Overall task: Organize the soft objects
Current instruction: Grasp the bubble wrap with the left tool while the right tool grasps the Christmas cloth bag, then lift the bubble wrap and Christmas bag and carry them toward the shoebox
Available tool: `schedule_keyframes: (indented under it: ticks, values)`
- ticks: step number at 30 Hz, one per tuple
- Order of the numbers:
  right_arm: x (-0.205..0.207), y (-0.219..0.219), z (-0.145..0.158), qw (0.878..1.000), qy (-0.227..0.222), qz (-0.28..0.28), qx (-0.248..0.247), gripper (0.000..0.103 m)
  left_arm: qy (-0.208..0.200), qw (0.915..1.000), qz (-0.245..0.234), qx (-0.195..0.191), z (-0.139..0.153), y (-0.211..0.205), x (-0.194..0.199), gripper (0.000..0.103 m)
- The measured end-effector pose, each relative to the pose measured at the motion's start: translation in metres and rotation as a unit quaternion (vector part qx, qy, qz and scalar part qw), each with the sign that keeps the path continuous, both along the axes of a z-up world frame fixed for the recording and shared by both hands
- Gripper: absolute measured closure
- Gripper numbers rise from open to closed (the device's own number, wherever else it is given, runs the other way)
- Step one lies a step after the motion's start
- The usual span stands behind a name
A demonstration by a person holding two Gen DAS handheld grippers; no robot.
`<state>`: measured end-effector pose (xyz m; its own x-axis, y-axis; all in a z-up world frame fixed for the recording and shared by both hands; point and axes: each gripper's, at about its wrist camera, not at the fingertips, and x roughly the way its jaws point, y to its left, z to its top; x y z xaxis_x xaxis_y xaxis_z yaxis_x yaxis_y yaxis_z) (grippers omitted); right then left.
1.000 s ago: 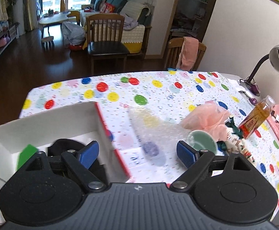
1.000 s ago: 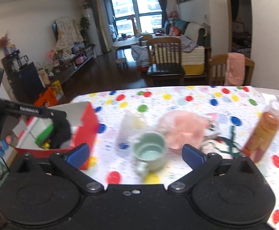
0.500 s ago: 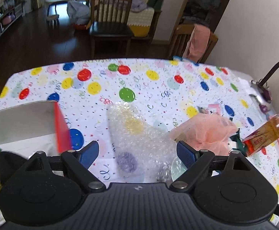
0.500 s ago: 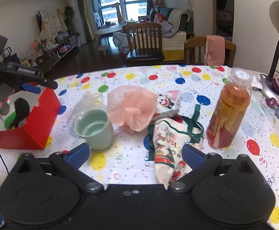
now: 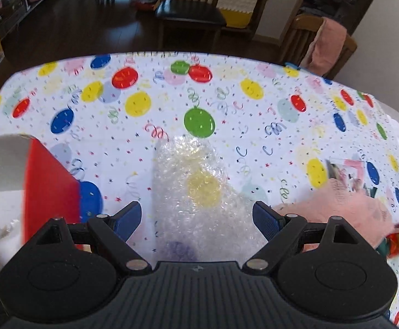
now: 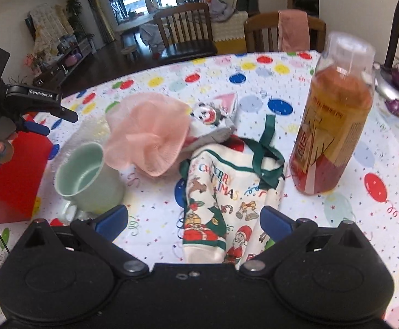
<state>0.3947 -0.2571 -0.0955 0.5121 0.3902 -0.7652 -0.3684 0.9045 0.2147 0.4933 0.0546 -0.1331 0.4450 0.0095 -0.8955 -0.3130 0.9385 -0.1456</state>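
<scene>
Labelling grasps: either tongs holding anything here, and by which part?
Nothing held. Left tongs open above the bubble wrap; right tongs open above the Christmas cloth, pads not pressing on either.

"GenRobot.AI" in white on left gripper (image 6: 39,126), far left. "MERRY CHRISTMAS" on cloth bag (image 6: 224,203), near centre. Bottle (image 6: 333,126) label txt unreadable.

Both wrist views look down, sharing the pink mesh pouf (image 5: 344,205).

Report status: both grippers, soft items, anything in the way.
Left gripper open over bubble wrap. Right gripper open over Christmas bag. Mug and bottle close by.
</scene>
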Motion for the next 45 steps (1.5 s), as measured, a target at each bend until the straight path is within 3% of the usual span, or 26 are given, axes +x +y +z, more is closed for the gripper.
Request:
schedule_keyframes:
  ticks: [10, 17, 23, 25, 29, 33, 40, 45]
  values:
    - [0.017, 0.001, -0.03, 0.999, 0.029, -0.005, -0.017, 0.001, 0.035, 0.999, 0.02, -0.018, -0.041, -0.001, 0.007, 0.015]
    - [0.025, -0.002, -0.049, 0.998, 0.045, -0.022, -0.027, 0.003, 0.031, 0.9989, 0.026, -0.024, -0.049, 0.0, 0.002, 0.016]
    - [0.024, -0.001, -0.052, 0.998, 0.05, -0.03, -0.034, 0.006, 0.032, 0.9987, 0.023, -0.033, -0.049, 0.0, -0.001, 0.042]
    - [0.023, 0.0, -0.053, 0.998, 0.048, -0.03, -0.041, 0.012, 0.026, 0.9986, 0.022, -0.041, -0.048, 0.0, -0.002, 0.058]
    - [0.022, 0.0, -0.051, 0.997, 0.042, -0.04, -0.053, 0.025, 0.016, 0.9988, 0.022, -0.04, -0.042, -0.001, -0.006, 0.07]
    - [0.019, -0.003, -0.048, 0.997, 0.034, -0.046, -0.06, 0.047, -0.002, 0.9992, 0.017, -0.037, -0.033, -0.002, -0.011, 0.079]
    - [0.013, -0.011, -0.039, 0.997, 0.021, -0.053, -0.048, 0.082, -0.03, 0.999, 0.011, -0.031, -0.012, -0.002, -0.021, 0.083]
    - [0.002, -0.017, -0.025, 0.998, 0.009, -0.057, -0.024, 0.087, -0.052, 0.9977, 0.012, -0.041, 0.005, -0.002, -0.033, 0.086]
